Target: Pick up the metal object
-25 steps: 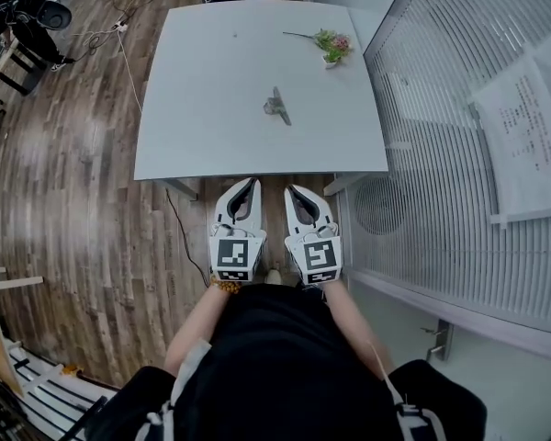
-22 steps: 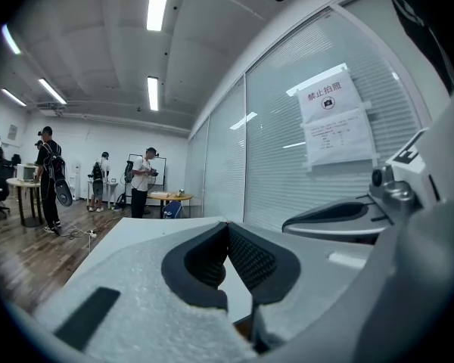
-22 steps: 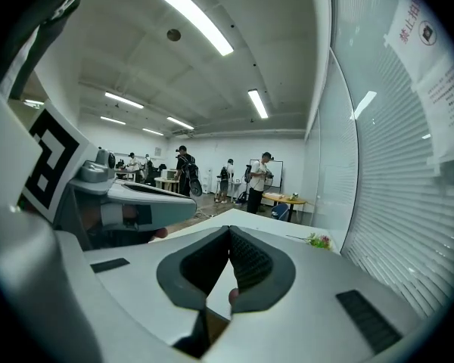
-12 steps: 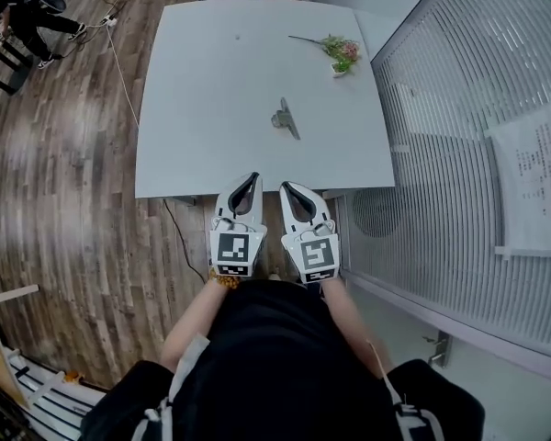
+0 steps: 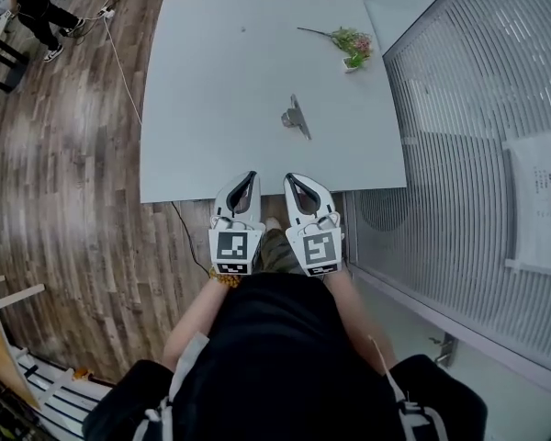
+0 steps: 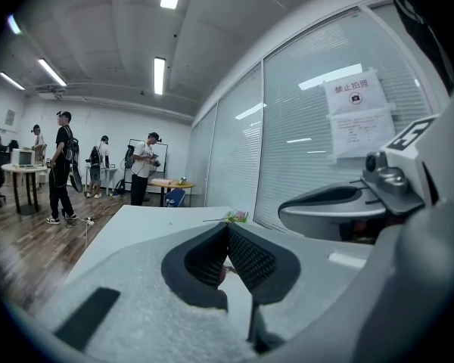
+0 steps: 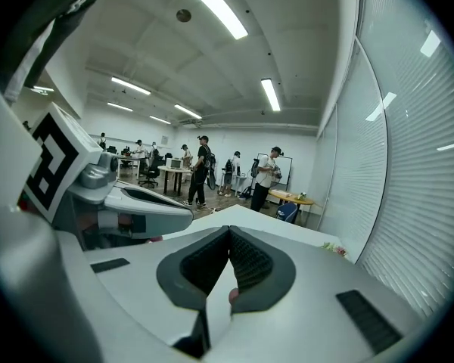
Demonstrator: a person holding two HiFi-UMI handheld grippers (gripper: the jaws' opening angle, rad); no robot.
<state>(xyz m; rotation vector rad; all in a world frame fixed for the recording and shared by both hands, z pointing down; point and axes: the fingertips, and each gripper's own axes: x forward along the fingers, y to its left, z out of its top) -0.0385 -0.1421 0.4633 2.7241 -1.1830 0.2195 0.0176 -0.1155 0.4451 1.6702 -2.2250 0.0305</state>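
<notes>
Jaws pressed together, empty; left gripper [image 5: 250, 176], right gripper [image 5: 291, 178] at near edge of white square table [image 5: 193, 108]. Small grey metal object [image 5: 296, 118] lies mid-table.

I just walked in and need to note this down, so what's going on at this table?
A person stands at the near edge of a white table, holding a gripper in each hand. The left gripper and right gripper are side by side at that edge, both with jaws together and nothing in them. The metal object lies further in on the table, apart from both. A flower sprig lies near the far right corner. The pickup has not begun.
</notes>
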